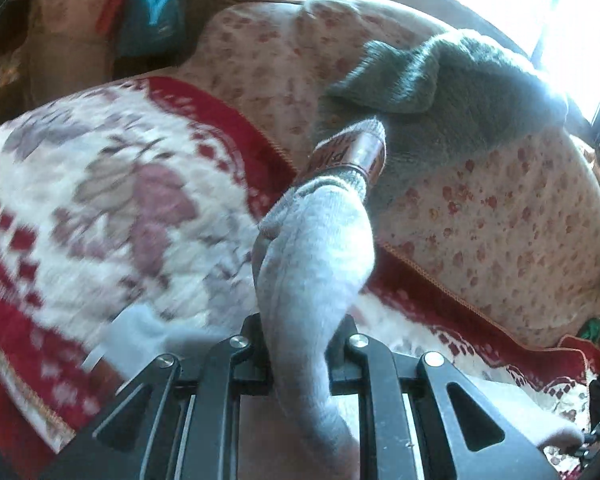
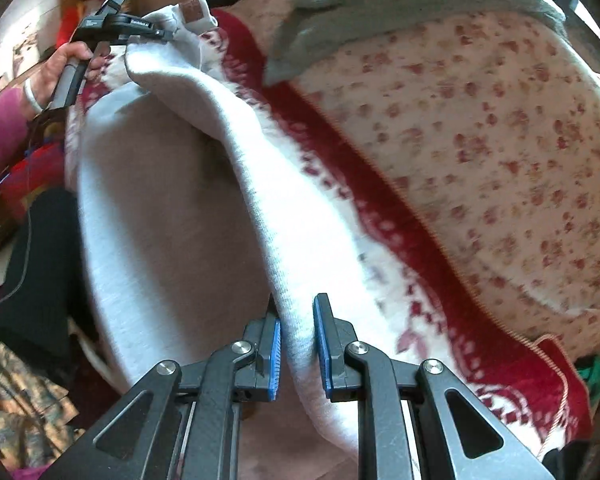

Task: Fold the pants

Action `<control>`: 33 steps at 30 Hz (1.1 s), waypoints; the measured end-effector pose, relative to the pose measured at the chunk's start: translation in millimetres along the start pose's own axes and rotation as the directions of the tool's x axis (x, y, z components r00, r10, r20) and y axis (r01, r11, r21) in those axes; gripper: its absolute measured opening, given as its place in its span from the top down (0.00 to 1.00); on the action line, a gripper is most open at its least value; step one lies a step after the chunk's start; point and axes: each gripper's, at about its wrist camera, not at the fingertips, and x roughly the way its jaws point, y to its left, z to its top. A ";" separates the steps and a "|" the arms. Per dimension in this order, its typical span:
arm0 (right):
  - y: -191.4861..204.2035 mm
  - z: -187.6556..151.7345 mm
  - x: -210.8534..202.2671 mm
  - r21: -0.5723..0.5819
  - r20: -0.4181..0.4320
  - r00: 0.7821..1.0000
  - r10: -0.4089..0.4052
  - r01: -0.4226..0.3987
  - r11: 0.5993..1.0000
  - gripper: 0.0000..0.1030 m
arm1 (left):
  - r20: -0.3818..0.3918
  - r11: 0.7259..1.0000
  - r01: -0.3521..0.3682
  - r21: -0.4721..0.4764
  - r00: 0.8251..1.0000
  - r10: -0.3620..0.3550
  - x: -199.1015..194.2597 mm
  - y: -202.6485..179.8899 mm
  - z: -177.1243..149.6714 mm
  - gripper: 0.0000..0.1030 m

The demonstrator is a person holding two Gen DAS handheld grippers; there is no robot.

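While held aloft, pants [image 2: 160, 208] between both grippers' fingers [image 2: 325, 344]

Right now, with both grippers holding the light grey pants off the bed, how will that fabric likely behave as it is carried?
The light grey pants look floppy: they sag in a deep curve between the right gripper and left gripper. They are probably light, since thin pinches at the edge hold them. The knit seems soft rather than slippery, bunching thickly between the left fingers in the left wrist view.

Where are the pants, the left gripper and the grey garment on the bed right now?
pants [image 2: 188, 216]: right wrist view, lifted light grey span.
left gripper [image 2: 168, 36]: right wrist view, fingertips shut on the pants' edge.
grey garment [image 1: 472, 92]: left wrist view, middle of its crumpled heap.
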 end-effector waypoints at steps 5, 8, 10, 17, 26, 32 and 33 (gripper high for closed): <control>47.2 -29.9 2.4 -0.025 -0.032 0.992 0.118 -0.119 0.993 0.85 | -0.032 0.998 -0.030 -0.056 0.999 0.028 -13.8 40.2 -37.3 0.89; 60.3 -47.3 20.0 -0.015 -0.062 0.988 0.140 -0.141 0.990 0.85 | -0.079 0.993 -0.048 -0.105 0.996 0.040 -8.5 61.6 -61.9 0.89; 62.6 -57.2 31.2 0.018 -0.067 0.985 0.156 -0.155 0.988 0.85 | -0.090 0.988 -0.040 -0.151 0.996 0.027 -6.9 72.8 -72.8 0.89; 60.3 -66.6 17.7 0.084 -0.005 0.985 0.175 -0.174 0.981 0.85 | -0.056 0.981 -0.003 -0.192 0.998 -0.008 -23.5 77.6 -75.3 0.89; 85.0 -86.5 49.2 0.094 -0.038 0.965 0.259 -0.254 0.963 0.83 | -0.121 0.980 -0.110 -0.164 0.988 0.091 2.1 91.2 -85.3 0.81; 66.6 -104.2 55.5 0.217 0.042 0.960 0.278 -0.280 0.935 0.69 | -0.112 0.982 -0.110 -0.156 0.989 0.094 -5.4 84.7 -92.4 0.42; 62.1 -110.1 49.4 0.248 0.052 0.959 0.278 -0.282 0.927 0.62 | -0.100 0.977 -0.165 -0.135 0.983 0.152 -12.1 80.6 -93.7 0.26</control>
